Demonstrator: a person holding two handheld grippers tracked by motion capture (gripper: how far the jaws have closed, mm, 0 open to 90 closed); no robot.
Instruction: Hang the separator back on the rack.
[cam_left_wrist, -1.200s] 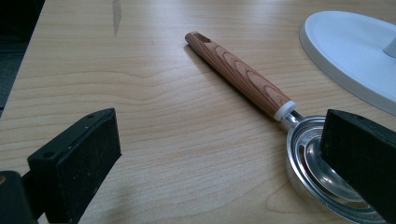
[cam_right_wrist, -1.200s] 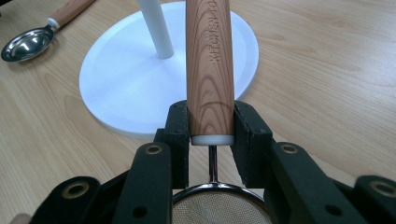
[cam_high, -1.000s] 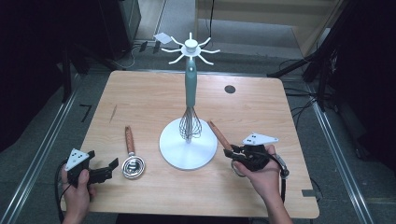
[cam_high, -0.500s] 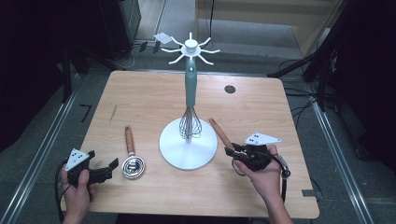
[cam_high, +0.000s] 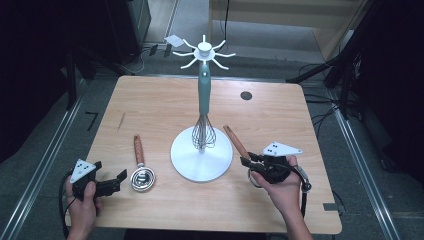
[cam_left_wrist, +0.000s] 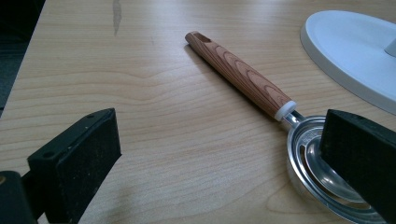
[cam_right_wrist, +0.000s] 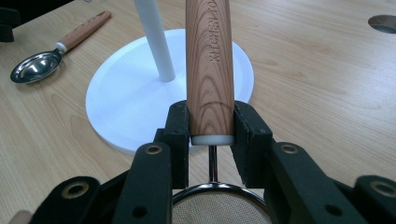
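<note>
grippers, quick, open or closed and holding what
left gripper: open, holding nothing, one jaw over the bowl of the spoon.
right gripper: closed on the strainer's wooden handle.

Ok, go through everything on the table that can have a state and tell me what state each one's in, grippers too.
Right gripper: shut on the strainer handle.
Strainer: gripped at the handle's lower end, mesh bowl nearest the camera.
Left gripper: open, nothing between the pads.
Spoon: lying flat on the table, ungripped.
Whisk: hanging on the stand.
Stand: upright.
</note>
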